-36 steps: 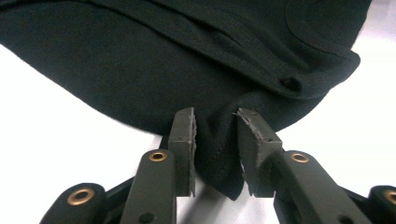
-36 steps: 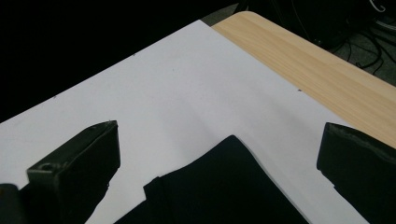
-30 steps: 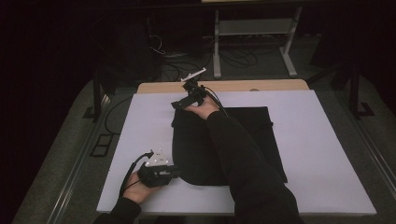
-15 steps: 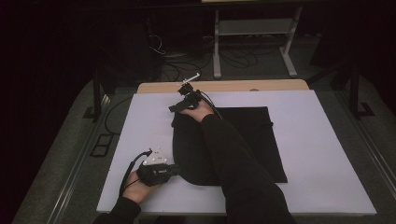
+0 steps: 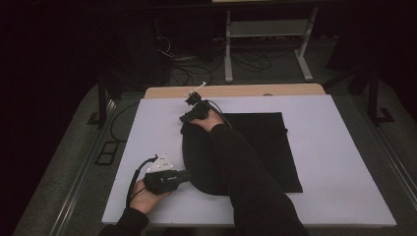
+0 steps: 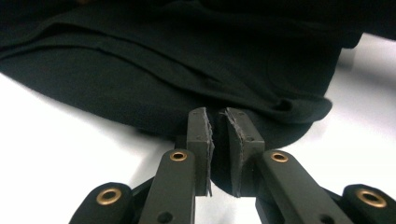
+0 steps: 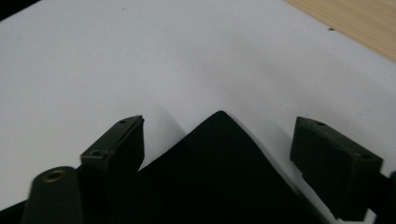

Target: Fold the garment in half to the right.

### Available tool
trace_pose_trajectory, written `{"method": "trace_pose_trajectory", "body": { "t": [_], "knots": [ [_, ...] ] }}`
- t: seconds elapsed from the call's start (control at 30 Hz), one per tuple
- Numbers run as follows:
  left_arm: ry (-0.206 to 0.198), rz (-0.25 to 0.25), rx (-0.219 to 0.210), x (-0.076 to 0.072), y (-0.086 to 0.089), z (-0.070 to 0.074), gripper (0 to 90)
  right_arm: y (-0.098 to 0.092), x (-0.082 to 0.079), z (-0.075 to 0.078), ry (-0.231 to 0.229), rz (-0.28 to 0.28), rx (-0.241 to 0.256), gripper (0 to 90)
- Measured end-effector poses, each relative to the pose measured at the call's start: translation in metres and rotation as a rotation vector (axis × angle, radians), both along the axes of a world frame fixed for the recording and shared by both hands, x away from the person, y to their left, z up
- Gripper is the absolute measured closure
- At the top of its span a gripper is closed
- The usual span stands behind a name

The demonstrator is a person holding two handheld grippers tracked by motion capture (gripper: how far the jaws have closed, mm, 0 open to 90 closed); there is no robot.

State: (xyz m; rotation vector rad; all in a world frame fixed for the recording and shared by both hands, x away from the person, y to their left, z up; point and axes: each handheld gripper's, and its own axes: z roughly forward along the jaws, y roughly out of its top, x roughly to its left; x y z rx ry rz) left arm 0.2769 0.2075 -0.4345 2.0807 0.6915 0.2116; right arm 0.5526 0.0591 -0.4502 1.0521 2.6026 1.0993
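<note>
A white tabletop [image 5: 344, 162] carries the work, with a strip of bare wood [image 5: 236, 90] showing along its far edge. On it lies a black cloth [image 5: 265, 142], spread from the middle of the tabletop toward the near edge; its right part lies flat and square-cornered, while its left part is bunched into a rounded fold that bulges toward the near-left.

The person's right forearm [image 5: 241, 167] reaches across the cloth to its far-left corner. There the right gripper [image 5: 193, 109] sits with its jaws spread wide, a pointed corner of the cloth [image 7: 219, 140] lying on the white surface between them, gripped by neither. The left gripper [image 5: 167, 179] rests close to the near edge of the tabletop, left of the middle. Its jaws are pinched together on the rounded edge of the cloth [image 6: 224, 135], a thin layer of fabric caught between the pads.

The step in hand looks like folding or straightening the cloth: one edge is held, and the far corner is lined up for a grasp. The next move likely calls for the right gripper to close on that corner, taking it cleanly without pushing it away, so that both grippers can lift or draw the fabric together while the left hold stays firm.
</note>
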Motion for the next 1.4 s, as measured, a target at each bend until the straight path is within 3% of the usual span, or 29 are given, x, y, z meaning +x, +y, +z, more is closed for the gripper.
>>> {"method": "trace_pose_trajectory", "body": {
  "t": [0.23,0.47,0.6,0.77,0.9,1.4],
  "knots": [
    [-0.009,-0.001,-0.021,0.0,-0.002,0.003,78.8,0.001,-0.004,0.004,-0.025,0.005,-0.034,51.5],
    [-0.017,-0.001,-0.034,0.0,-0.003,0.005,78.8,-0.002,-0.006,0.009,0.0,0.029,-0.06,82.7],
    [-0.019,0.001,-0.041,0.0,-0.003,0.006,78.8,-0.006,-0.007,0.015,-0.001,0.04,-0.063,84.2],
    [-0.034,-0.005,-0.038,-0.001,-0.006,0.009,78.8,-0.014,-0.012,0.027,-0.01,0.05,-0.041,84.5],
    [-0.042,-0.009,-0.06,-0.002,-0.009,0.014,78.8,-0.021,-0.017,0.034,-0.02,0.058,-0.024,84.4],
    [-0.054,-0.031,-0.077,-0.001,-0.014,0.019,78.9,-0.051,-0.035,0.053,-0.034,0.064,0.035,84.6]
  ]
}}
